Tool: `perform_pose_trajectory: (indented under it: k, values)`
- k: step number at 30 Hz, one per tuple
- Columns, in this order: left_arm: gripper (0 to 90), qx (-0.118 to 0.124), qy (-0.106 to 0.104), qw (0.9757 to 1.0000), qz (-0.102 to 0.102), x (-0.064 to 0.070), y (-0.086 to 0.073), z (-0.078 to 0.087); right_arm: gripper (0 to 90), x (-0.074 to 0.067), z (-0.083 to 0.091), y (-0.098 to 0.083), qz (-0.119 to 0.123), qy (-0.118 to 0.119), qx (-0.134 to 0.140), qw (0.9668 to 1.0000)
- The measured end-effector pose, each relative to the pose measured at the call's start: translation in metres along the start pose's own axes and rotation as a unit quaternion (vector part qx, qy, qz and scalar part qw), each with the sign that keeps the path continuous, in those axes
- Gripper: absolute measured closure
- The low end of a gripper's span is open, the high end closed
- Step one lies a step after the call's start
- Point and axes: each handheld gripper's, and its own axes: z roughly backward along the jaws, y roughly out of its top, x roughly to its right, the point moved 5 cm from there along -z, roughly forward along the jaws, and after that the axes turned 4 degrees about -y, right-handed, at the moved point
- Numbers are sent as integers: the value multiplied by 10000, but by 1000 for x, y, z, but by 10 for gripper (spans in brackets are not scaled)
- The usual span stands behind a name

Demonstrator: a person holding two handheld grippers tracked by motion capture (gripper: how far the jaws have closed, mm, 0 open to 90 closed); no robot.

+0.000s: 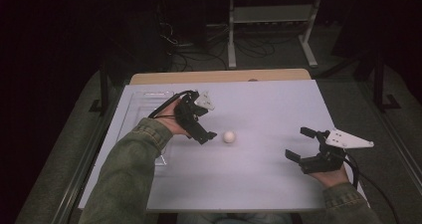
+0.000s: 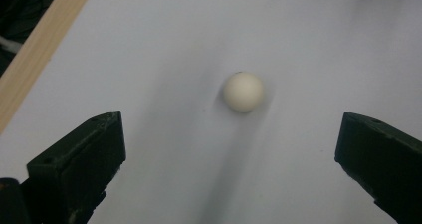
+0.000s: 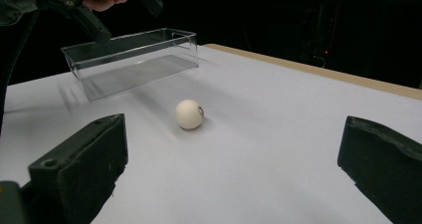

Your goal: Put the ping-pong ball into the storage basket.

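Ball pickup not started: nothing gripped, nothing in the clear plastic bin (image 3: 132, 59), which sits at 10 o'clock on the white table (image 1: 268, 109). Left gripper (image 1: 211, 134) hovers just at 9 o'clock of the ball, jaws spread wide and empty; in the left gripper view the ball lies ahead between the jaws, toward 12 o'clock, not touching. Right gripper (image 1: 300, 144) rests well apart at 4 o'clock of the ball, jaws wide apart, empty. White ball (image 1: 229, 137) lies on the bare table near centre. Left to do, likely: close in, grasp, lift, drop in the bin.
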Motion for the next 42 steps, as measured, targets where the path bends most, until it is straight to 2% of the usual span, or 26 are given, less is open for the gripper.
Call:
perform_pose_trajectory:
  k: [5,6,7,14,20,26,34,42]
  values:
    - [0,-119,-62,9999,-62,1,2,-5,0,0,-1,-1,17,0,-43,10000]
    - [0,-324,-120,9993,-159,2,3,-12,0,0,-1,-1,17,0,-43,10000]
    - [0,-376,-144,9990,-175,2,3,-14,0,0,-2,-1,29,12,-51,10000]
    - [0,-536,-216,9979,-285,2,9,-24,0,0,-2,-1,45,38,-43,10000]
    - [0,-564,-226,9978,-257,-1,10,-28,0,1,-1,0,59,34,-41,10000]
    - [0,-648,-323,9969,-293,-2,9,-35,0,0,-1,1,100,42,-3,9999]
    - [0,-632,-364,9969,-293,-4,14,-42,0,-1,-2,1,100,90,-35,9999]
    - [0,-684,-493,9958,-364,-1,16,-58,0,0,-2,0,80,102,-34,9999]
